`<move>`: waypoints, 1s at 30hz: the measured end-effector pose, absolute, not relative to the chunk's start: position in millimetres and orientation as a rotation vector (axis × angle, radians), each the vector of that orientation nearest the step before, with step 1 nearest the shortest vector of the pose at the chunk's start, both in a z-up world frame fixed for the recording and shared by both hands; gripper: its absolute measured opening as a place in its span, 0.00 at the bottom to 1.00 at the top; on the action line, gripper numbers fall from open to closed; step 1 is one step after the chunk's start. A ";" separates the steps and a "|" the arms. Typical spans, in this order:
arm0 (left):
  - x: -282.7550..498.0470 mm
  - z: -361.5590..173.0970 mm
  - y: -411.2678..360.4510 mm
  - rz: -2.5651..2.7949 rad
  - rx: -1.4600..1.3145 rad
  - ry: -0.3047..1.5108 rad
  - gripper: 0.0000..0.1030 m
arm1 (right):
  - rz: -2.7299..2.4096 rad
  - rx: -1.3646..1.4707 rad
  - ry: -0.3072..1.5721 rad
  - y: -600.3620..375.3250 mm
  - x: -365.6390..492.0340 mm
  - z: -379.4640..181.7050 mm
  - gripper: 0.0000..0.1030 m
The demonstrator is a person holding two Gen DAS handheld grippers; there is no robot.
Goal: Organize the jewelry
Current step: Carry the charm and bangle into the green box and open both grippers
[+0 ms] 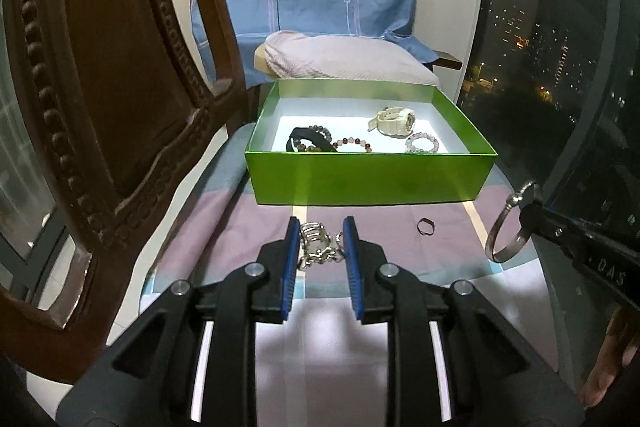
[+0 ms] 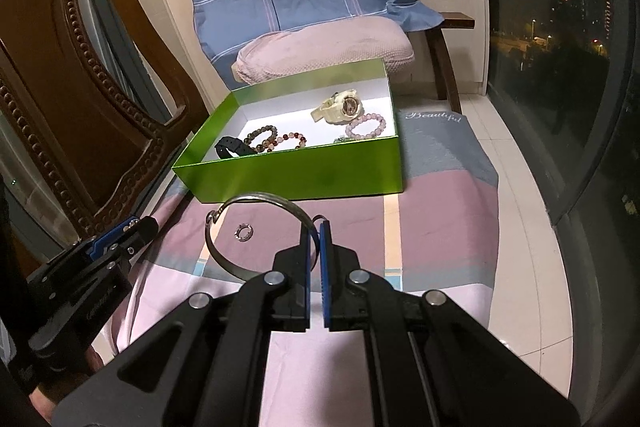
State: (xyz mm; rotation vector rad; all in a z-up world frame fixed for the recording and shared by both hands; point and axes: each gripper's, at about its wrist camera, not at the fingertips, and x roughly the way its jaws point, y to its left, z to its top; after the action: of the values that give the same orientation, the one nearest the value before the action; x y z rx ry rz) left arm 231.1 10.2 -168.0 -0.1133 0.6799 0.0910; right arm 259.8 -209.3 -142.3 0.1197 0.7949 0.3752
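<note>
A green box [image 1: 368,179] [image 2: 304,179] stands on the cloth and holds a white watch [image 1: 394,121] [image 2: 340,107], several bead bracelets [image 1: 422,143] [image 2: 366,127] and a black band [image 1: 306,139] [image 2: 230,149]. My left gripper [image 1: 322,243] is shut on a silver metal watch [image 1: 318,247] just in front of the box. My right gripper [image 2: 315,239] is shut on a silver bangle [image 2: 240,227] [image 1: 508,227], held above the cloth. A small ring [image 1: 426,227] [image 2: 244,231] lies on the cloth between them.
A carved wooden chair back [image 1: 100,87] [image 2: 60,87] stands close on the left. A chair with a pink cushion [image 1: 344,55] [image 2: 320,47] and blue cloth is behind the box. A dark window [image 2: 560,47] runs along the right. The tiled floor [image 2: 520,187] lies beyond the cloth's edge.
</note>
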 end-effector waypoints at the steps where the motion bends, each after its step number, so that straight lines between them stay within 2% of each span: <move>1: 231.5 -166.7 10.8 0.091 -0.117 0.681 0.21 | 0.376 0.122 0.793 -208.9 260.3 -141.8 0.04; 8: 263.5 -144.8 21.6 0.086 -0.149 0.640 0.21 | 0.378 0.142 0.750 -205.6 278.9 -132.5 0.04; 12: 296.2 -136.0 26.4 0.089 -0.153 0.627 0.21 | 0.364 0.173 0.720 -202.8 316.7 -125.9 0.04; 21: 372.1 -154.5 36.1 0.079 -0.138 0.664 0.23 | 0.305 0.208 0.730 -195.7 385.6 -145.8 0.05; 22: 377.4 -159.3 37.0 0.074 -0.135 0.677 0.38 | 0.298 0.201 0.730 -194.5 389.6 -148.5 0.06; 23: 380.8 -163.7 37.8 0.075 -0.133 0.686 0.50 | 0.299 0.196 0.731 -193.8 392.3 -149.8 0.12; 24: 380.8 -166.4 39.0 0.091 -0.129 0.677 0.68 | 0.301 0.189 0.740 -192.6 396.1 -152.1 0.28; 25: 378.5 -166.1 40.3 0.108 -0.126 0.660 0.73 | 0.292 0.188 0.746 -193.9 397.3 -152.4 0.47; 27: 370.0 -159.8 40.7 0.117 -0.120 0.638 0.80 | 0.268 0.227 0.709 -205.8 389.4 -144.8 0.59; 30: 346.8 -150.7 40.0 0.117 -0.100 0.607 0.91 | 0.259 0.240 0.661 -220.9 370.4 -128.5 0.63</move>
State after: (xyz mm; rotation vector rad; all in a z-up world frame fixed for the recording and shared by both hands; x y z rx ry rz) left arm 346.8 40.0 -150.7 -0.0998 0.6069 0.1173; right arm 370.4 -220.9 -128.5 0.2400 0.6607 0.2589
